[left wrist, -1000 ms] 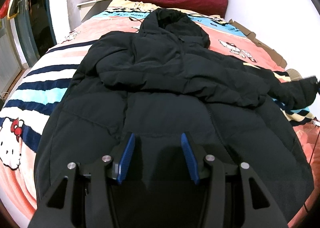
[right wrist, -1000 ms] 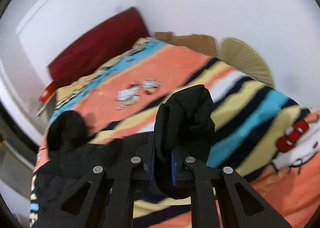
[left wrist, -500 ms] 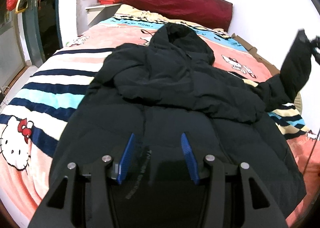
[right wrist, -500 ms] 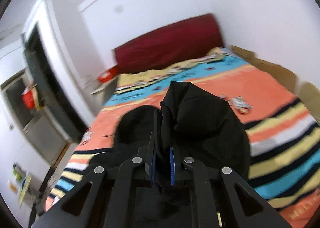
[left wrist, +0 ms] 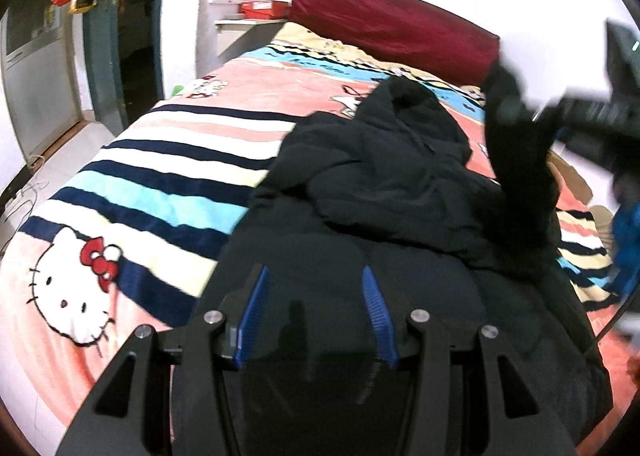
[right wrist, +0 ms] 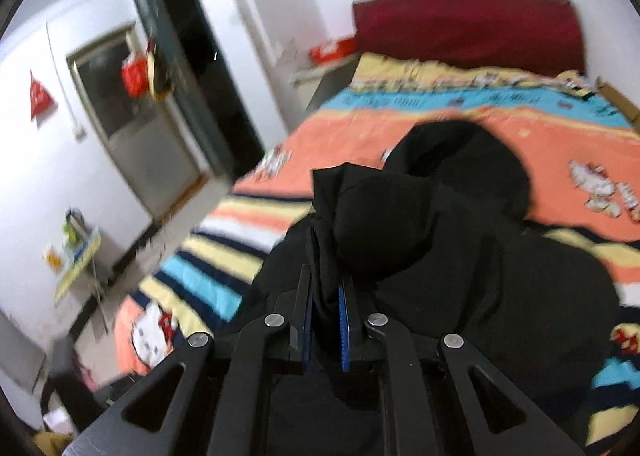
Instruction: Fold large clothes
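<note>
A black hooded puffer jacket [left wrist: 400, 184] lies face up on the bed, one sleeve folded across its chest. My left gripper [left wrist: 316, 282] hovers over the jacket's lower part with its blue pads [left wrist: 256, 304] apart and nothing pinched between them. The right gripper [right wrist: 326, 288] is shut on the cuff of the other sleeve [right wrist: 380, 216] and holds it up over the jacket's body, with the hood [right wrist: 460, 152] beyond. From the left wrist view this raised sleeve [left wrist: 516, 164] hangs blurred from the right gripper [left wrist: 520, 108] at the right.
A striped cartoon blanket [left wrist: 152, 192] covers the bed, with a dark red headboard [left wrist: 396, 24] at its far end. A shelf with a red box [left wrist: 264, 8] stands beside an open doorway [left wrist: 136, 36]. A small table [right wrist: 76, 256] stands on the floor at the left.
The right gripper has swung the sleeve from the bed's right side up and over the jacket toward the left. The left gripper has drifted a little, its jaws unchanged.
</note>
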`<control>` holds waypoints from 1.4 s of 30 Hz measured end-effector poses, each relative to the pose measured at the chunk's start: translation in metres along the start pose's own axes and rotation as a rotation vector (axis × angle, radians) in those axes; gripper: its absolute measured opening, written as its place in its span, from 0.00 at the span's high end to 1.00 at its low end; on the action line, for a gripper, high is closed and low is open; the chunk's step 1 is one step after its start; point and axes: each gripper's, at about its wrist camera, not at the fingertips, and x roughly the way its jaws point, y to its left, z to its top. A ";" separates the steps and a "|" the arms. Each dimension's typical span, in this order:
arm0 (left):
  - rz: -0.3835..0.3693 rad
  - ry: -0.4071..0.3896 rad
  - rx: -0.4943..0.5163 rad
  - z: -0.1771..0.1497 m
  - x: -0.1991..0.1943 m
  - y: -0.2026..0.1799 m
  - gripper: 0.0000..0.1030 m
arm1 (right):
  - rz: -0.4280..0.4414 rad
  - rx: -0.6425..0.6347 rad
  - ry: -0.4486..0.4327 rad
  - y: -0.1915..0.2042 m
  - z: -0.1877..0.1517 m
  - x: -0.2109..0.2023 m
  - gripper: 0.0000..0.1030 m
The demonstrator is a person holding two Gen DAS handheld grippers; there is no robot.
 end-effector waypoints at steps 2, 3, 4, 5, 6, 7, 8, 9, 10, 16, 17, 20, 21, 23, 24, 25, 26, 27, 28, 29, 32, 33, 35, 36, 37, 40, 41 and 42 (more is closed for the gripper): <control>0.013 -0.008 -0.011 0.001 -0.004 0.009 0.55 | -0.007 -0.014 0.067 0.016 -0.019 0.030 0.90; 0.019 -0.012 -0.015 0.001 -0.007 0.012 0.55 | -0.011 -0.019 0.094 0.022 -0.028 0.041 0.90; 0.025 -0.014 -0.020 0.001 -0.009 0.015 0.55 | -0.015 -0.022 0.118 0.023 -0.034 0.052 0.91; 0.030 -0.016 -0.026 0.001 -0.010 0.019 0.55 | -0.011 -0.022 0.148 0.028 -0.043 0.065 0.95; 0.036 -0.018 -0.033 0.001 -0.012 0.023 0.55 | -0.009 -0.021 0.170 0.029 -0.048 0.073 0.96; 0.041 -0.020 -0.039 0.002 -0.014 0.026 0.55 | -0.009 -0.030 0.196 0.034 -0.054 0.082 0.96; 0.045 -0.022 -0.045 0.003 -0.016 0.029 0.55 | -0.011 -0.046 0.226 0.041 -0.062 0.090 0.96; 0.048 -0.025 -0.048 0.004 -0.018 0.030 0.55 | -0.009 -0.052 0.243 0.045 -0.069 0.094 0.96; 0.051 -0.029 -0.049 0.004 -0.020 0.031 0.55 | -0.002 -0.050 0.260 0.049 -0.074 0.097 0.95; 0.051 -0.063 -0.031 0.013 -0.038 0.025 0.55 | 0.016 -0.054 0.235 0.055 -0.081 0.066 0.93; 0.050 -0.067 -0.024 0.015 -0.040 0.022 0.55 | 0.007 -0.047 0.217 0.050 -0.078 0.055 0.91; 0.039 -0.065 0.000 0.023 -0.039 0.009 0.55 | -0.028 -0.019 0.170 0.030 -0.069 0.026 0.67; 0.034 -0.062 0.010 0.026 -0.036 0.004 0.55 | -0.039 -0.018 0.158 0.023 -0.066 0.017 0.62; 0.026 -0.053 0.039 0.031 -0.028 -0.008 0.55 | -0.081 -0.017 0.130 0.004 -0.059 -0.001 0.60; 0.021 -0.047 0.052 0.034 -0.024 -0.014 0.55 | -0.106 -0.008 0.115 -0.009 -0.054 -0.010 0.60; 0.019 -0.043 0.066 0.037 -0.020 -0.020 0.55 | -0.121 0.001 0.104 -0.021 -0.050 -0.019 0.60; 0.019 -0.040 0.085 0.043 -0.013 -0.028 0.55 | -0.148 0.014 0.088 -0.038 -0.044 -0.028 0.60; 0.017 -0.037 0.099 0.047 -0.006 -0.035 0.55 | -0.173 0.023 0.077 -0.052 -0.040 -0.035 0.59; 0.011 -0.034 0.109 0.052 0.000 -0.042 0.55 | -0.199 0.030 0.072 -0.064 -0.036 -0.039 0.59; 0.000 -0.030 0.117 0.057 0.009 -0.050 0.55 | -0.233 0.039 0.069 -0.082 -0.031 -0.042 0.59; -0.022 -0.008 0.141 0.074 0.040 -0.074 0.55 | -0.302 0.063 0.068 -0.119 -0.020 -0.042 0.59; -0.028 -0.003 0.150 0.078 0.048 -0.081 0.55 | -0.326 0.073 0.070 -0.135 -0.016 -0.038 0.59; -0.049 0.007 0.166 0.090 0.071 -0.099 0.55 | -0.339 0.099 0.073 -0.155 -0.012 -0.032 0.59; -0.062 0.013 0.170 0.093 0.079 -0.105 0.55 | -0.340 0.112 0.076 -0.164 -0.013 -0.027 0.59; -0.073 0.018 0.176 0.096 0.089 -0.113 0.55 | -0.346 0.121 0.080 -0.171 -0.013 -0.022 0.58; -0.091 0.032 0.207 0.100 0.112 -0.132 0.55 | -0.377 0.144 0.097 -0.189 -0.017 -0.006 0.54; -0.092 0.056 0.213 0.098 0.124 -0.137 0.55 | -0.375 0.154 0.104 -0.194 -0.022 -0.001 0.54; -0.084 0.069 0.215 0.095 0.130 -0.140 0.55 | -0.367 0.158 0.112 -0.196 -0.026 0.003 0.53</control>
